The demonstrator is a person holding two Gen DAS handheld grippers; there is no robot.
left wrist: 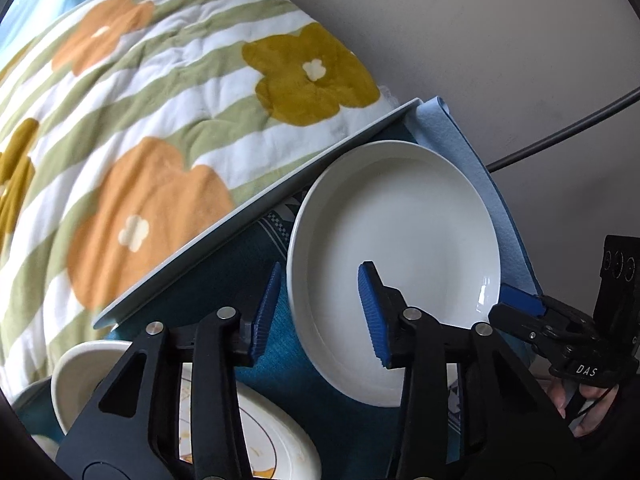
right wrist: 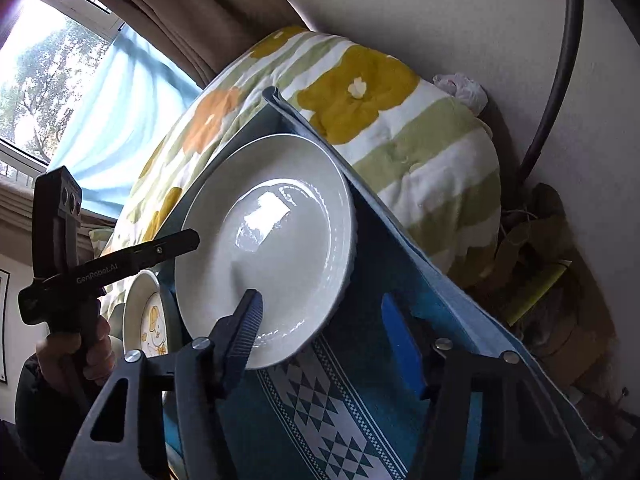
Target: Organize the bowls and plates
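Well, the white plate (left wrist: 400,232) lay flat on a blue-green patterned cloth (right wrist: 340,408). Both grippers pointed down at it, one from each side.

Seen from the left wrist, the left gripper (left wrist: 320,280) sat over the plate's left edge. One blue finger (left wrist: 266,312) was outside the plate, just beside the rim and over the cloth. The other finger (left wrist: 372,316) was over the inside of the plate. So the rim ran between the two fingers. The fingers were apart and a thin gap showed beside the rim, so they did not squeeze it.

Seen from the right wrist, the right gripper (right wrist: 322,300) sat over the other edge of the same plate (right wrist: 264,240). Its dark-looking finger (right wrist: 244,328) lay over the inside of the plate. Its blue finger (right wrist: 400,344) was over the cloth, past the rim, with some cloth showing in between. These fingers were apart too and held nothing.

A person's hand (right wrist: 72,356) gripped the handle of the left gripper.

Near the left gripper lay a plate with a yellow drawing (left wrist: 272,440) and a plain white bowl (left wrist: 72,372) just beside it. A light blue mat (left wrist: 500,200) stuck out from under the cloth at the far side. Behind it all was a soft blanket with big flowers (left wrist: 140,120).
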